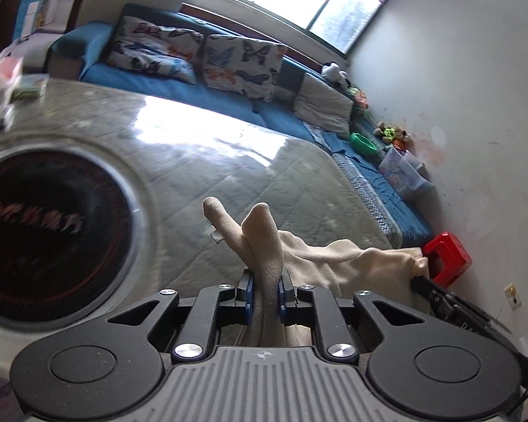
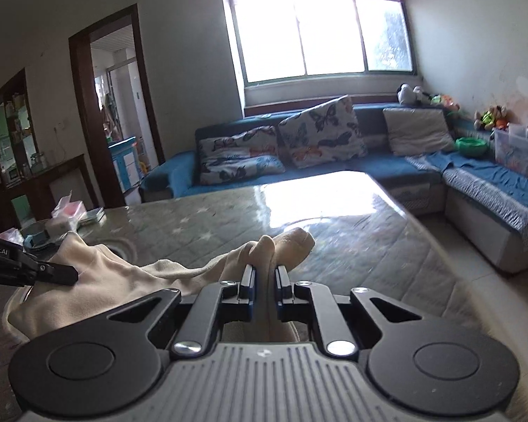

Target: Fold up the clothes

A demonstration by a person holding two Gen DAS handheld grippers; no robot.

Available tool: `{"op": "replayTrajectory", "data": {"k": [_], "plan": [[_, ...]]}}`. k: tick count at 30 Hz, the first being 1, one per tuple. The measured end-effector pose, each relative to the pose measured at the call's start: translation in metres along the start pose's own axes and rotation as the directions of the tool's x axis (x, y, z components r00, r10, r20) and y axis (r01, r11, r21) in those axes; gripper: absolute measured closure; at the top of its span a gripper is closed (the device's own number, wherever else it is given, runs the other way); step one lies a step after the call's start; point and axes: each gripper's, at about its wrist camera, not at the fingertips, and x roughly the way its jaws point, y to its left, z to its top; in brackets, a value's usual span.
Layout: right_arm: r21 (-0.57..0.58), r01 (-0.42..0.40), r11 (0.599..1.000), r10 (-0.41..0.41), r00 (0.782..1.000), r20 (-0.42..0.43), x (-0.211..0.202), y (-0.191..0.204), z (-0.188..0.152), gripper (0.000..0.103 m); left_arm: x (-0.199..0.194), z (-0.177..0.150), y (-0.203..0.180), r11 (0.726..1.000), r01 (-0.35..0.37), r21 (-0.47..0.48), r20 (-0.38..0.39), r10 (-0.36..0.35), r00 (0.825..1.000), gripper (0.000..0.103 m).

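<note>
- Left gripper [image 1: 264, 283]: jaws drawn narrow, clamped on a bunched fold of the cream garment [image 1: 352, 260]; two rounded lobes of cloth poke up past the fingertips.
- Right gripper [image 2: 264, 277]: jaws likewise narrow, pinching another bunch of the same cream garment [image 2: 123, 274], cloth ends standing out beyond the tips.
- Garment hangs stretched between the two grippers, above the table [image 1: 228, 161]; whether its lower edge touches the table cannot be told.
- In the left wrist view the right gripper's finger shows at the garment's far end, next to the red stool [image 1: 447, 258].
- In the right wrist view the left gripper's dark finger presses into the garment on the table's left side.
- Table [image 2: 334, 218]: glossy quilted cover, strong window glare on it.
- Round dark inset [image 1: 49, 232] with a metal rim sits in the table, left of the garment.
- Small boxes and packets [image 2: 67, 214] lie at the table's far left corner.
- Blue sofa [image 2: 387, 172] runs beyond the table, carrying butterfly cushions [image 2: 320, 130].
- Window [image 2: 320, 24] stands above the sofa, beyond the table.
</note>
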Motion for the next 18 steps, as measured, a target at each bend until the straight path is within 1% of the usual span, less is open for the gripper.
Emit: {"op": "replayTrajectory", "data": {"k": [4,8,10,18], "plan": [[-0.013,0.039,0.999,-0.039,0.999,0.033,-0.003,-0.012,0.016,0.093,0.02,0.007,-0.019,0.999,-0.003,0.04,-0.007,0.003,1.0,0.088],[-0.013,0.068,0.998,-0.067,0.997,0.044,-0.001,-0.024,0.024,0.093,0.04,0.011,-0.034,0.998,-0.014,0.069,-0.021,0.016,1.0,0.088],[-0.013,0.087,0.996,-0.086,0.995,0.044,0.002,-0.032,0.027,0.093,0.051,0.011,-0.04,0.997,-0.018,0.081,-0.033,0.021,0.999,0.088],[0.01,0.137,0.991,-0.137,0.991,0.006,0.026,-0.055,0.019,0.093,0.086,0.009,-0.059,0.989,-0.05,0.137,-0.063,0.059,0.996,0.088]]}}
